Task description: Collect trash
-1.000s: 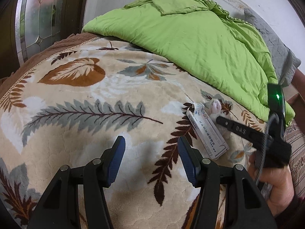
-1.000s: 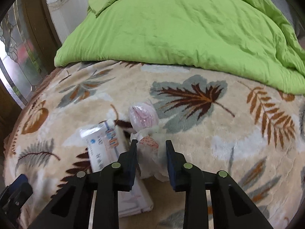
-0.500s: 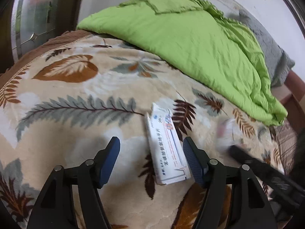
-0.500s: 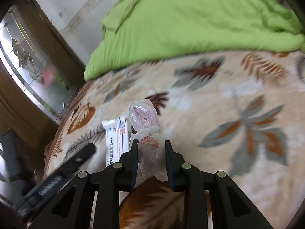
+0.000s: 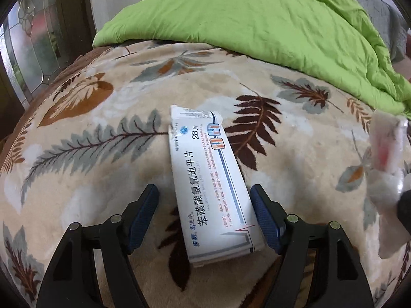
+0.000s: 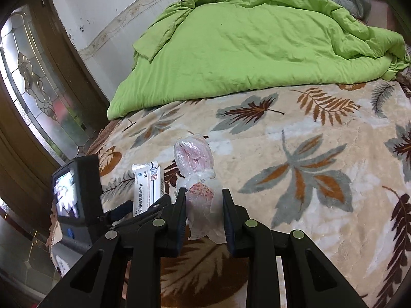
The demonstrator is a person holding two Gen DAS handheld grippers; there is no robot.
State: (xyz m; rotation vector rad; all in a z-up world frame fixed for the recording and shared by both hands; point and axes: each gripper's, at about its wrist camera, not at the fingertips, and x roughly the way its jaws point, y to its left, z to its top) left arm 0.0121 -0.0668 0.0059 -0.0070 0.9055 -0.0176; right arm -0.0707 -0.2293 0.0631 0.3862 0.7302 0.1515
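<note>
A white medicine box (image 5: 208, 179) with blue print lies flat on the leaf-patterned blanket (image 5: 90, 133). My left gripper (image 5: 205, 205) is open, its blue-padded fingers on either side of the box's near end, apart from it. My right gripper (image 6: 201, 200) is shut on a crumpled clear plastic bag (image 6: 196, 159) with pink inside, held above the blanket. The bag also shows blurred at the right edge of the left wrist view (image 5: 385, 159). The box shows in the right wrist view (image 6: 147, 187) beside the left gripper's body (image 6: 74, 190).
A bunched green duvet (image 5: 257, 18) covers the far part of the bed (image 6: 321, 154). A dark wooden door with patterned glass (image 6: 33, 89) stands to the left. A grey pillow (image 5: 380, 12) lies at the far right.
My left gripper has moved forward and right until its fingers straddle the medicine box. My right gripper has lifted the plastic bag off the blanket and carried it right.
</note>
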